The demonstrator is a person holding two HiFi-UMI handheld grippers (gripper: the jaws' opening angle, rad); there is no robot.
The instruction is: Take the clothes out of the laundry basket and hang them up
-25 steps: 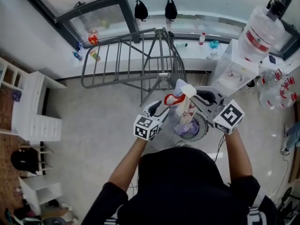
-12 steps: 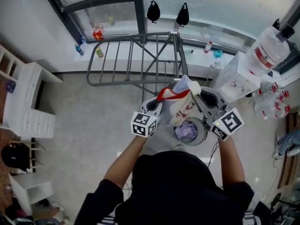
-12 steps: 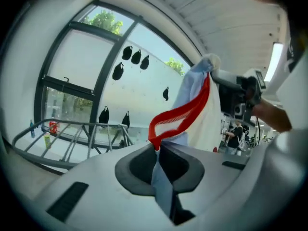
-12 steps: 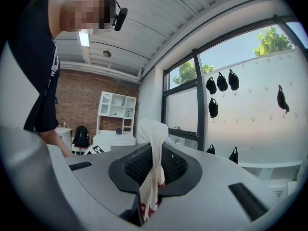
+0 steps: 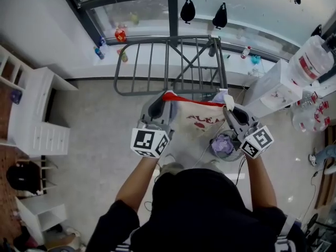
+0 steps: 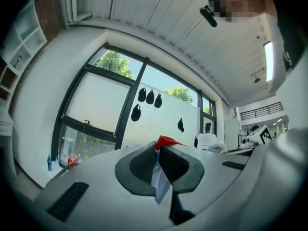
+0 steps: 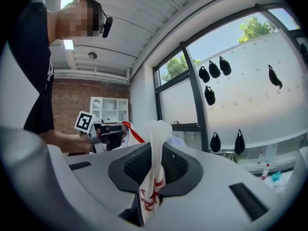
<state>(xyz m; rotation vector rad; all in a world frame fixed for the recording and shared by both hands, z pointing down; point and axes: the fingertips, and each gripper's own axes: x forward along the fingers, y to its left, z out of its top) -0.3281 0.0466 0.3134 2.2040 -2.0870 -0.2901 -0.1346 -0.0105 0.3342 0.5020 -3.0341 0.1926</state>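
A white garment (image 5: 197, 122) with red print and a red trim hangs spread between my two grippers, above the floor. My left gripper (image 5: 160, 105) is shut on its red-edged left corner (image 6: 162, 163). My right gripper (image 5: 227, 108) is shut on the right corner, a bunched white fold (image 7: 153, 165). The round laundry basket (image 5: 227, 145) sits on the floor below my right hand, with lilac clothes inside. The grey folding drying rack (image 5: 170, 64) stands just beyond the garment, in front of the window.
White drawers and shelves (image 5: 34, 125) stand at the left. A water dispenser with a big bottle (image 5: 310, 62) stands at the right, spare bottles (image 5: 310, 118) beside it. Small bottles (image 5: 121, 35) line the window sill. Dark bags (image 5: 187, 9) hang on the glass.
My left gripper has closed on the garment's red-edged corner and moved left and forward. The garment, bunched before, is now stretched wide between both grippers, closer to the rack.
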